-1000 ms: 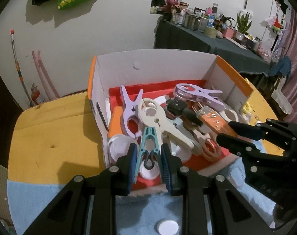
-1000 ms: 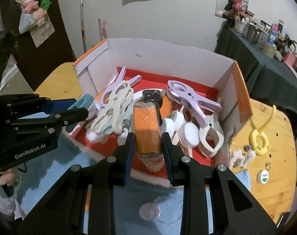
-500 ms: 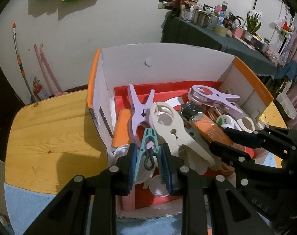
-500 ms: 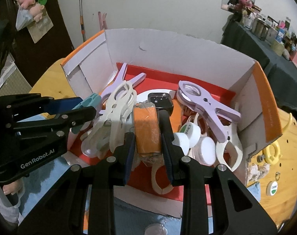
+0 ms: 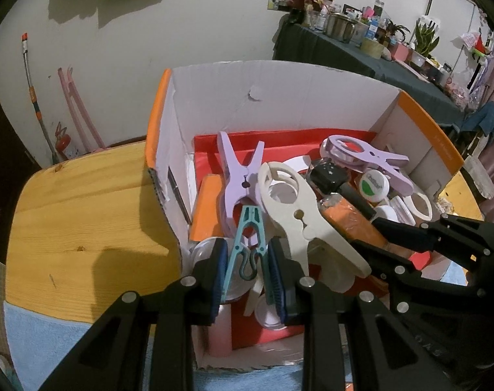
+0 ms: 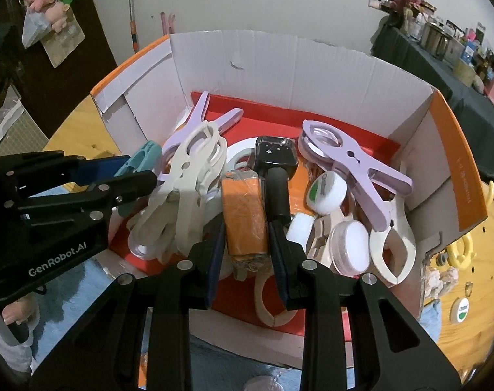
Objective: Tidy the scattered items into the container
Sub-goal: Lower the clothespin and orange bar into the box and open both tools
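My left tool (image 5: pixel 247 267) grips the small teal plastic clothespin (image 5: pixel 248 242), long axis pointing far, over the white-and-orange cardboard box (image 5: pixel 279 97). Right tool (image 6: pixel 245 244) clamps the orange wrapped block (image 6: pixel 243 218), also above the box's near edge; both release straight down.

White jars (image 6: pixel 350 247) lie half buried under clips (image 6: pixel 354 163).
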{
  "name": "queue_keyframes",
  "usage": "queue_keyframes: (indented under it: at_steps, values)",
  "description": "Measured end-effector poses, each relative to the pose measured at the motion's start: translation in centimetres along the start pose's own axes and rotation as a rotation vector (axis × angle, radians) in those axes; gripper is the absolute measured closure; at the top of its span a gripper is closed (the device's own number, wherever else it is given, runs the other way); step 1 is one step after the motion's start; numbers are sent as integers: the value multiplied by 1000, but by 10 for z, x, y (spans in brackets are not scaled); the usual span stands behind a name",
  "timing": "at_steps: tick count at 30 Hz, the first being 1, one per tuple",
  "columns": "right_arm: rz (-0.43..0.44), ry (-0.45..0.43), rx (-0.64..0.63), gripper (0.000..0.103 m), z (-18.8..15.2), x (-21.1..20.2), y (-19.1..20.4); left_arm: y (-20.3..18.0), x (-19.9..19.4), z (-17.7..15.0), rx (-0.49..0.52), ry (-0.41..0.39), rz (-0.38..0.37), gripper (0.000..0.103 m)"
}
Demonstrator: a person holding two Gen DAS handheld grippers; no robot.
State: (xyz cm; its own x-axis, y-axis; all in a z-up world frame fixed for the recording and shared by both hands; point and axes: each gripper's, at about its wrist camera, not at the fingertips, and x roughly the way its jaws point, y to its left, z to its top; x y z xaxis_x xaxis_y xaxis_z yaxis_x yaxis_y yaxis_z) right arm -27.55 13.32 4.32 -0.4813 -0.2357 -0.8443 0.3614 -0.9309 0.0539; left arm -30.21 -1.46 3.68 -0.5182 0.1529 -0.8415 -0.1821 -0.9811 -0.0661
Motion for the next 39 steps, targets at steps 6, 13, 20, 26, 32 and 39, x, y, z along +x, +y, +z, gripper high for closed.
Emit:
queue_keyframes:
  at_steps: [6, 13, 20, 26, 32, 39]
  values:
    - [-4, 0, 5, 77, 0, 1, 1, 0, 0, -1, -2, 2, 4, 75]
    - [-14, 1, 19, 74, -2, 0, -1, 1, -2, -4, 5, -1, 5, 67]
    - [-18, -4, 23, 74, -5, -4, 0, 0, -3, -5, 7, 3, 9, 65]
    - [-20, -29, 10, 53, -6, -16, 4, 1, -7, -7, 3, -3, 13, 61]
    - [-17, -59, 7, 43, -7, -27, 6, 3, -13, -10, -2, -6, 19, 61]
    - [-23, -80, 6, 43, -11, -37, 9, 5, -21, -13, -9, -15, 23, 61]
